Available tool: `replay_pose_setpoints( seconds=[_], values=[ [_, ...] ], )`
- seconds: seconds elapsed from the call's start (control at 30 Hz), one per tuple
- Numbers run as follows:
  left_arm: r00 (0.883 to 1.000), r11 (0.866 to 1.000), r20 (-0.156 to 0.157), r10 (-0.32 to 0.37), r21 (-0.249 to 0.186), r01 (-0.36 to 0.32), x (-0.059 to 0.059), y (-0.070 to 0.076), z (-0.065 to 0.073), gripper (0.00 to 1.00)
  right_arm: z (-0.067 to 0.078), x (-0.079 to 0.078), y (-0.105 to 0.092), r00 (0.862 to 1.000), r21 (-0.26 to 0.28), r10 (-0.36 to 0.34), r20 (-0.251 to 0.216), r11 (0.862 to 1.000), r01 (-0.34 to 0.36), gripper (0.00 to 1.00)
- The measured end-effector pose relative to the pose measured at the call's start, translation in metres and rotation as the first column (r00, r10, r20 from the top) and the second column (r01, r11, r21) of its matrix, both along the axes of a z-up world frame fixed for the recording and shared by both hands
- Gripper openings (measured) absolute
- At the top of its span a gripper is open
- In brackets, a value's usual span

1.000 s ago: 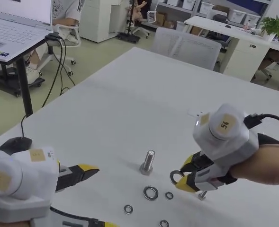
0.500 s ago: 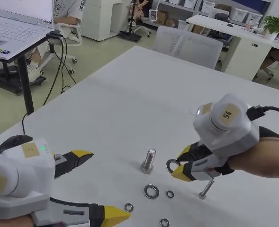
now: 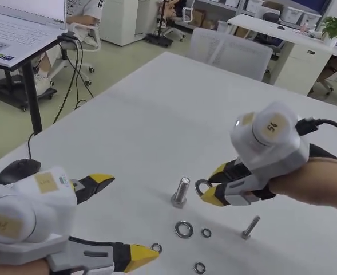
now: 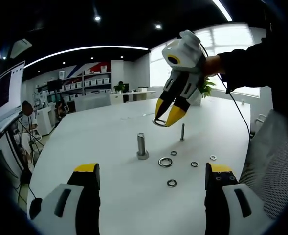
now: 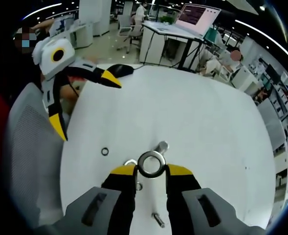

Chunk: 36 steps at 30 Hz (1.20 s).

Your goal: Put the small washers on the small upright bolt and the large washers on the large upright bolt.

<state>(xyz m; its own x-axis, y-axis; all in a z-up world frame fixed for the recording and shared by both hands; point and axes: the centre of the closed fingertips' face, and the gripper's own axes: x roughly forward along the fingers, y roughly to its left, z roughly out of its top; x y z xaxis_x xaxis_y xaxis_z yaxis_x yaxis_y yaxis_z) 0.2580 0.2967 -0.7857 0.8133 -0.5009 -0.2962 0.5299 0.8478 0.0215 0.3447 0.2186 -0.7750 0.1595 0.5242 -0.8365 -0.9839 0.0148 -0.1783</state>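
bright, even indoor light throughout. in the left gripper view a long ceiling strip (image 4: 85, 49) and small spotlights (image 4: 98, 18) glow overhead, and a window (image 4: 232, 54) beyond the table's far edge is blown out white. the white table (image 3: 157, 114) takes a soft sheen with no hard glare. the upright bolt (image 3: 180, 192) throws only a faint, short shadow at its foot. both gripper views bend strongly toward their edges, where detail smears. the head view is fairly sharp, slightly soft at its near bottom left.

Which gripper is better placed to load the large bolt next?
Right. The right gripper holds a large washer near the large bolt; the left gripper is open and empty.
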Motion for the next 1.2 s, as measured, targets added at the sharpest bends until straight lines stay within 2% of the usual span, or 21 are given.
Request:
replay_pose_setpoints(
  seconds=[0.4, 0.67, 0.93, 1.2],
  values=[
    [1.000, 1.000, 0.000, -0.013, 0.026, 0.013, 0.001, -0.002, -0.002, 0.88, -0.002, 0.010, 0.018, 1.000, 0.014, -0.002, 0.011, 1.000, 0.001, 0.24],
    [1.000, 0.999, -0.008, -0.019, 0.031, 0.019, 0.002, -0.002, -0.005, 0.87, -0.007, 0.017, 0.029, 1.000, 0.010, 0.008, -0.002, 1.000, -0.008, 0.24],
    [1.000, 0.999, -0.019, -0.016, 0.032, 0.017, 0.002, -0.001, -0.008, 0.86, -0.017, 0.023, 0.035, 0.999, -0.022, 0.023, -0.026, 0.999, -0.024, 0.24],
    [1.000, 0.999, -0.020, -0.019, 0.034, 0.019, 0.004, -0.002, -0.009, 0.86, -0.024, 0.025, 0.033, 0.998, -0.046, 0.018, -0.053, 0.999, -0.020, 0.24]
  ],
)
